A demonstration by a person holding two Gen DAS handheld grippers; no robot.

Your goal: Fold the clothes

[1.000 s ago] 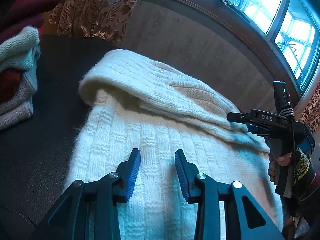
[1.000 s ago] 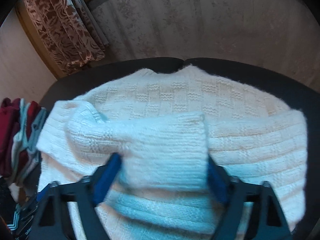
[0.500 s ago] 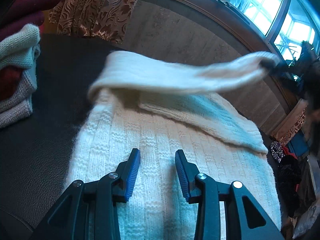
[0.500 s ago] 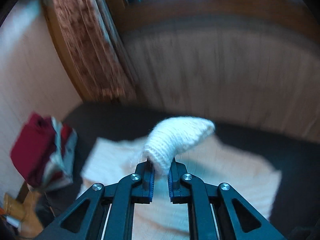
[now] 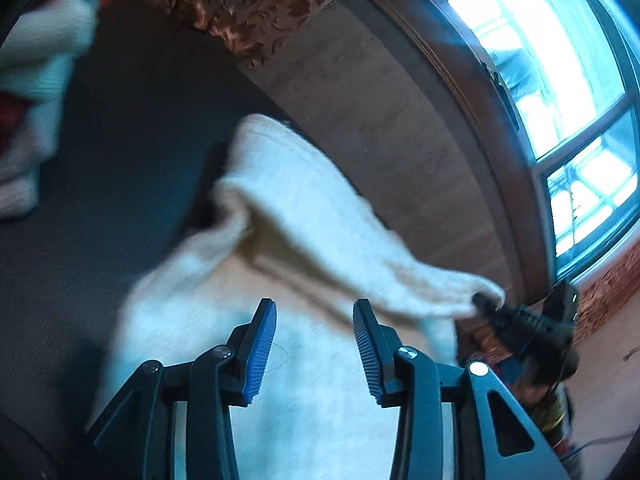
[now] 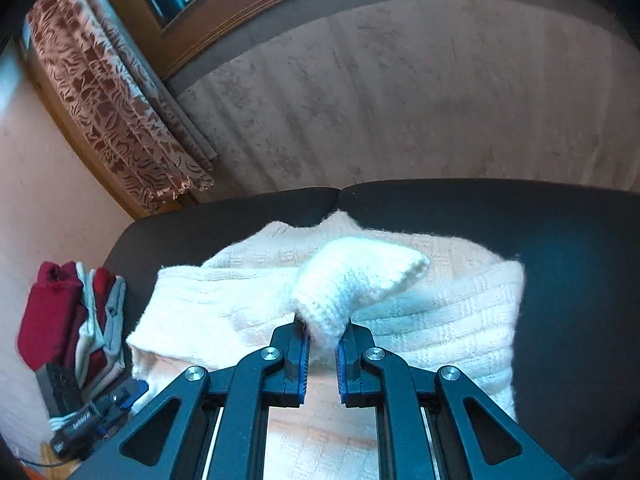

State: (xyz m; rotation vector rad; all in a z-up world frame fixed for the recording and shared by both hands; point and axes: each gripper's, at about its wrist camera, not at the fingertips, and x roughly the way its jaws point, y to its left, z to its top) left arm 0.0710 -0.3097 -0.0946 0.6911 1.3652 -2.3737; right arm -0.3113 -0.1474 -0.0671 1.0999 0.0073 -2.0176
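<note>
White knitted sweater [image 6: 420, 320] lies spread on the dark sofa seat [image 6: 568, 248], its sleeve [image 6: 352, 280] lifted off the body and pinched at the cuff between the clenched fingers of the right gripper [image 6: 322, 354]. Over the sweater's lower part, the left gripper [image 5: 314, 344] hovers with its jaws parted and nothing between them. A stack of folded clothes [image 6: 72, 320] sits at the seat's left end.

Right gripper [image 6: 322, 346], open around the sleeve [image 6: 352, 280] 1.0 s ago, now pinches its cuff. Sleeve lifted off the sweater [image 6: 440, 320], drawn rightward.
</note>
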